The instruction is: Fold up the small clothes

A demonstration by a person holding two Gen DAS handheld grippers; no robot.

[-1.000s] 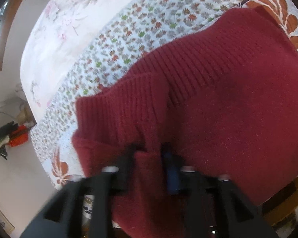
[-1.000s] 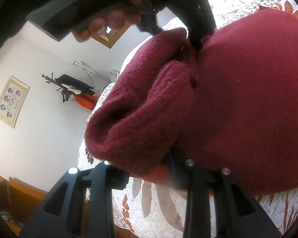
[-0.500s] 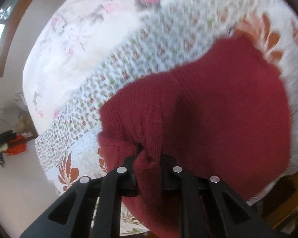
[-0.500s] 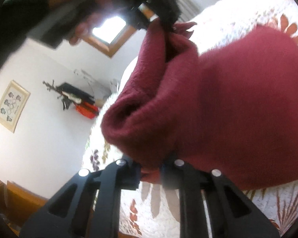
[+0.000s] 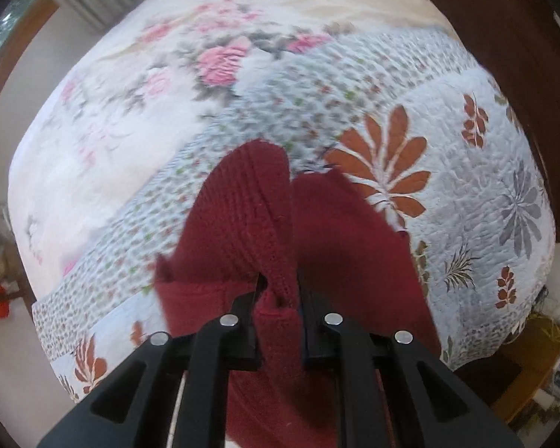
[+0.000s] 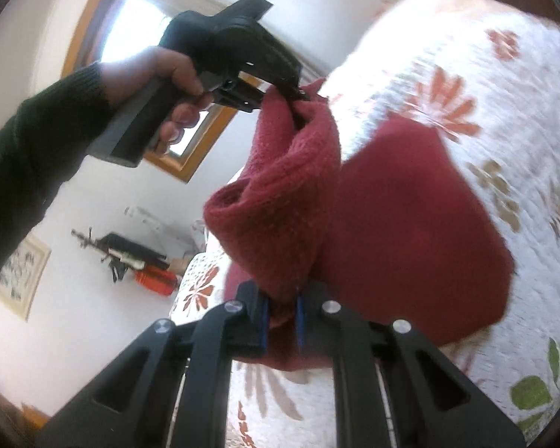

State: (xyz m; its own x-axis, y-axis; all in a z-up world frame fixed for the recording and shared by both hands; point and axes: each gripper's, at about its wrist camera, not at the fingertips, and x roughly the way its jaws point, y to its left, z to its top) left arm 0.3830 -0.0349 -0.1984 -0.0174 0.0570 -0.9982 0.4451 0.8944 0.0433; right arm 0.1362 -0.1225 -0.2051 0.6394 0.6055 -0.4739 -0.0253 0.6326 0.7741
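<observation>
Left wrist view looks down on a bed (image 5: 466,171) covered with a quilted spread printed with rust-coloured leaves and small flowers. The left tongs (image 5: 278,295) are closed tight on a bunched fold of a dark red knitted garment (image 5: 242,216) — the ribbed edge rises up between the two black fingers, and the rest of the cloth hangs from them toward the bed. A pale cover with pink flowers (image 5: 220,63) lies on the bed beyond the garment.

From the right wrist camera, the right tongs (image 6: 280,313) are likewise clamped on another part of the same garment (image 6: 403,231), the cloth pinched between blue pads (image 6: 264,323). The garment is lifted above the bed (image 6: 466,56), stretched between the two grip points, with a rolled opening sagging between them and the larger part hanging toward the spread. Higher in this view the left tongs (image 6: 296,95) bite the upper corner of the cloth — a person's hand (image 6: 156,82) in a dark sleeve (image 6: 30,149) holds their handle. A window (image 6: 138,30) and a framed picture (image 6: 20,280) sit on the wall beyond the garment.
</observation>
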